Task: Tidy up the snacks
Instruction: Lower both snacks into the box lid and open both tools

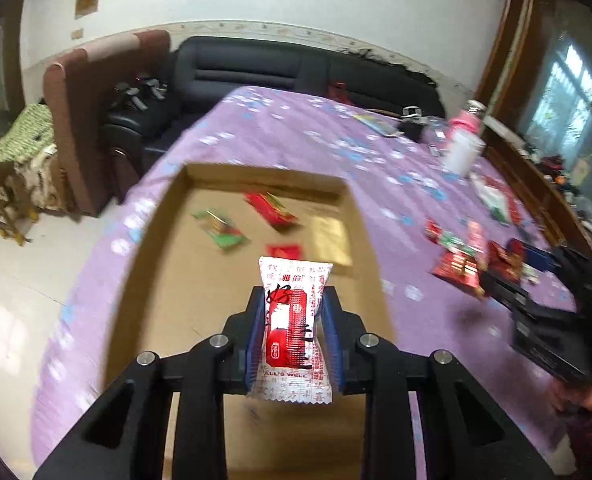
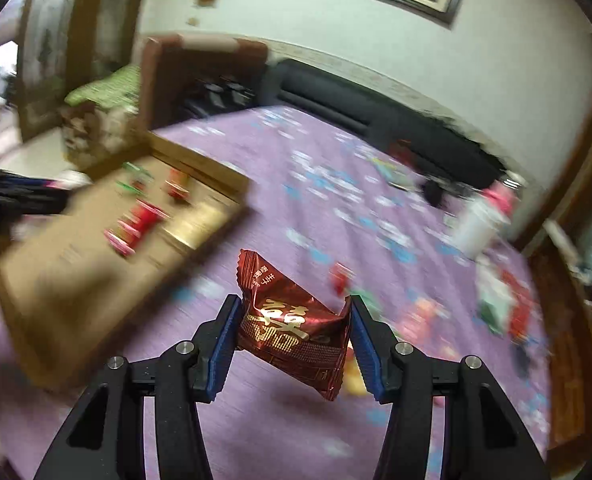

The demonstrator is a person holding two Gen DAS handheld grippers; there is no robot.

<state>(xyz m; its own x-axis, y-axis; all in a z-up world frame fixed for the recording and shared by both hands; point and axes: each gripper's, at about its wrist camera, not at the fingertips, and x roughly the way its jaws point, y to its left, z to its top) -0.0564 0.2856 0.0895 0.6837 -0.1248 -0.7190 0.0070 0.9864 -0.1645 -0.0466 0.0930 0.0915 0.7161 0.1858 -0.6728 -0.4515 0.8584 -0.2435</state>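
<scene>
The left hand-held gripper (image 1: 292, 336) is clenched on a white-and-red snack packet (image 1: 294, 328), pinching it across its narrow middle so the sealed ends stick out above and below the blue pads (image 1: 329, 332). It hangs over the near part of the open cardboard box (image 1: 168, 216), which lies on the purple-clothed surface (image 1: 280, 128) and already holds a few small packets: a green one (image 1: 222, 230), a long red one (image 1: 272, 208) and a small red one (image 1: 283, 249). That placing suggests the box is the collecting spot and this packet is about to be dropped in. The right hand-held gripper (image 2: 294, 336) grasps a dark red foil packet (image 2: 292, 328), tilted, with its crimped ends poking past the pads and the wrapper creased where they press; it is lifted clear of the surface, well to the right of the box (image 2: 200, 172). The grip on the packet's body rather than a crimp probably keeps it from slipping. In the left wrist view this gripper (image 1: 535, 276) shows near a loose heap of unsorted snacks (image 1: 463, 252) still on the surface, so much sorting remains. A white cup (image 1: 463, 152) stands farther back.
</scene>
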